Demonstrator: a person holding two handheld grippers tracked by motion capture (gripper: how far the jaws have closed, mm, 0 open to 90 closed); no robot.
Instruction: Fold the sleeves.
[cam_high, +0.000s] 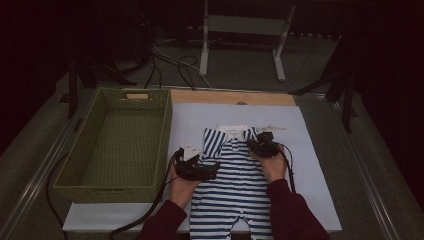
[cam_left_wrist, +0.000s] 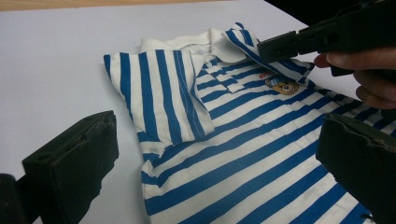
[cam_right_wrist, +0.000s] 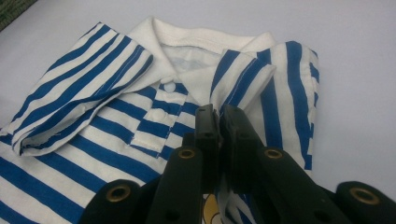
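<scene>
A blue-and-white striped baby romper (cam_high: 235, 175) lies flat on a white sheet (cam_high: 310, 165), collar away from the person, both short sleeves folded in over the chest. My right gripper (cam_right_wrist: 217, 109) sits low on the garment's right shoulder, jaws nearly together, pinching the edge of the folded right sleeve (cam_right_wrist: 247, 74) at their tips. From the left gripper view, that right gripper (cam_left_wrist: 276, 46) shows beside a small bear patch (cam_left_wrist: 282, 86). My left gripper (cam_left_wrist: 217, 128) hovers open at the romper's other side, its jaws wide apart around the folded left sleeve (cam_left_wrist: 154, 93) without touching it.
A green woven basket (cam_high: 165, 145) stands to the left of the sheet, nothing visible inside. A wooden strip (cam_high: 230, 97) borders the sheet's far edge. Beyond the table stand a white frame's legs (cam_high: 204, 45) and cables on the floor.
</scene>
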